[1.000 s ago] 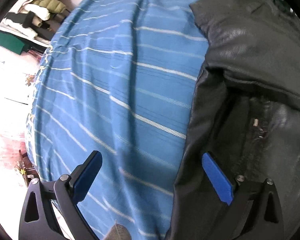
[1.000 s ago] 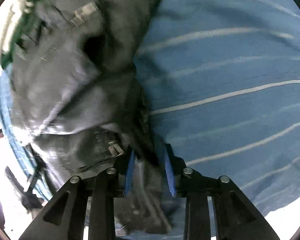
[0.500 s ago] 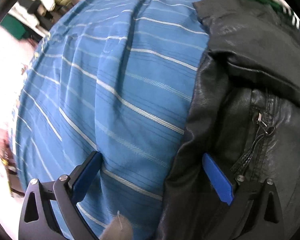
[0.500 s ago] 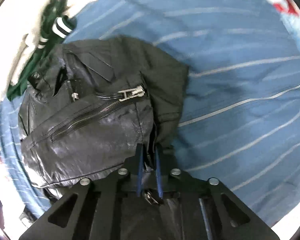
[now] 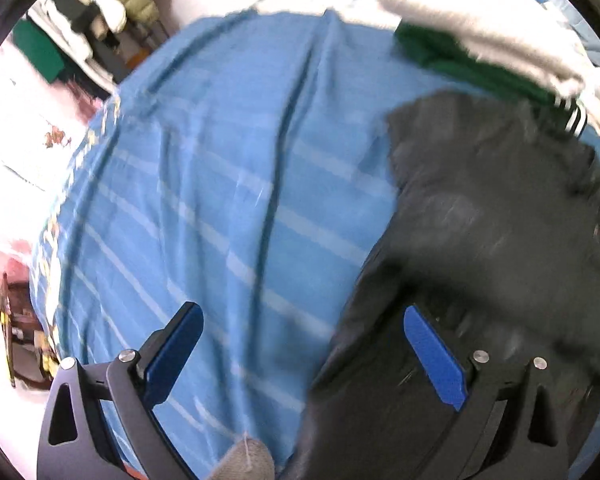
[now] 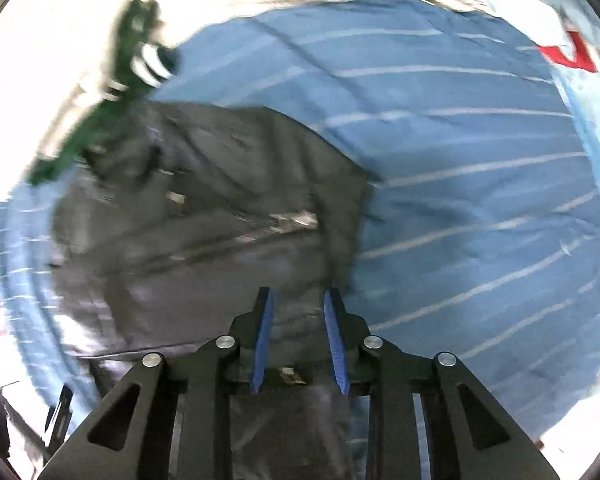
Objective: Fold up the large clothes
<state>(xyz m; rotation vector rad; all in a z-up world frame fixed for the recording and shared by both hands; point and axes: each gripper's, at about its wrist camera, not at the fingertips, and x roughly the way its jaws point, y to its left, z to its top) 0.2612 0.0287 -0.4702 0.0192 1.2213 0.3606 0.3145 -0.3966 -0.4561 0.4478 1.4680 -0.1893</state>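
A black leather jacket [image 5: 492, 216] with zips lies bunched on a bed with a blue striped sheet [image 5: 204, 184]. My left gripper [image 5: 300, 320] is open and empty, above the jacket's left edge, one finger over the sheet and one over the jacket. In the right wrist view the jacket [image 6: 204, 216] fills the left half. My right gripper [image 6: 299, 298] has its jaws a little apart with jacket fabric lying between them; the view is blurred.
A green garment with white stripes [image 5: 480, 68] and a pale garment [image 5: 480, 28] lie beyond the jacket. Piled clothes [image 5: 100, 24] sit on shelving at far left. The bed's left edge [image 5: 56, 216] drops to the floor.
Both grippers have pulled back and up, so more of the bed shows. My right gripper's jaws have parted from tightly pinching the jacket. The jacket lies flatter.
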